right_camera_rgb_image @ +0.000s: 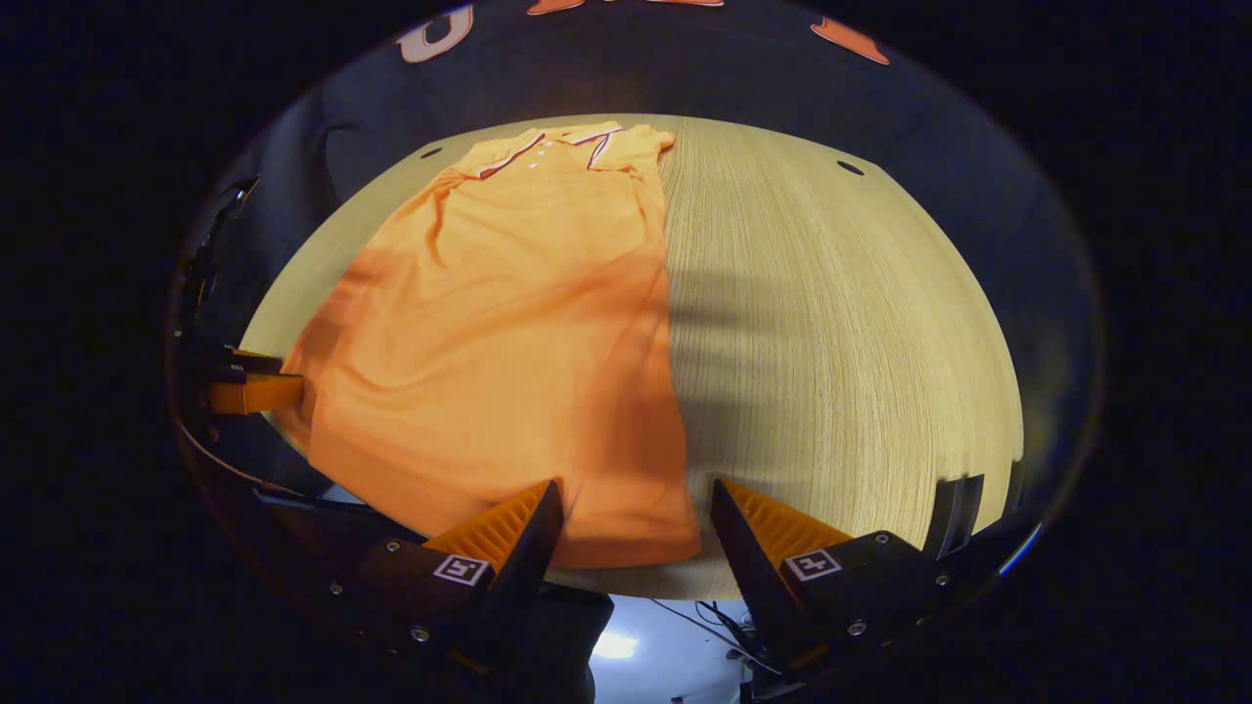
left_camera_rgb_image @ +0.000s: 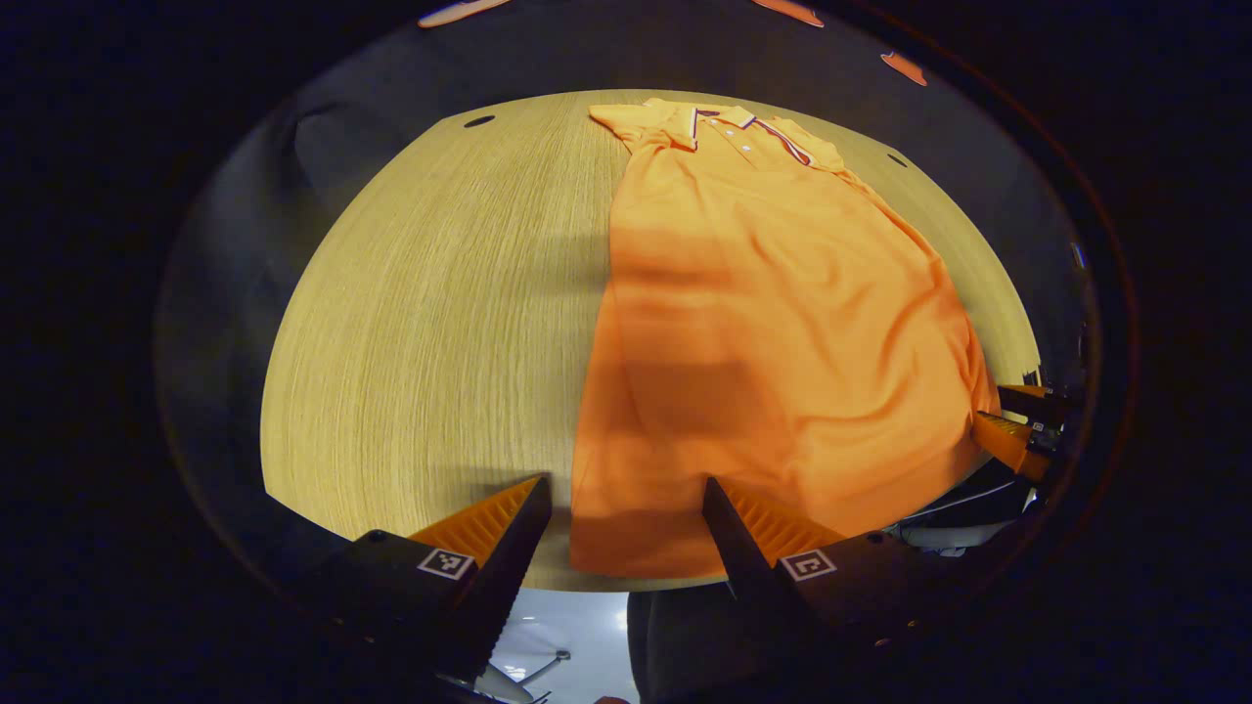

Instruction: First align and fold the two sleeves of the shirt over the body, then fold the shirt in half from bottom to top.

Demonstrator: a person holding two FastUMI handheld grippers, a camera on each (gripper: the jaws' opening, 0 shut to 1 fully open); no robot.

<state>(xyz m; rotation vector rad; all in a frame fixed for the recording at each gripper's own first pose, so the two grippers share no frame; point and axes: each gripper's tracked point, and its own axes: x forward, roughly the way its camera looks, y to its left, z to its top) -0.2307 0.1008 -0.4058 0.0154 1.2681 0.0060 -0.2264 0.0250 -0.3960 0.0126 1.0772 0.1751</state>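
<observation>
Orange shirt [left_camera_rgb_image: 773, 323] lay flat on the wooden table [left_camera_rgb_image: 440, 323], collar toward the top of the frame, sleeves tucked out of sight. At the bottom of the left gripper view the left gripper [left_camera_rgb_image: 626, 508] stood spread wide over the hem's corner, gripping nothing. The right gripper [right_camera_rgb_image: 636, 513] gaped likewise at the hem's other corner; whether either touched cloth I couldn't make out.
</observation>
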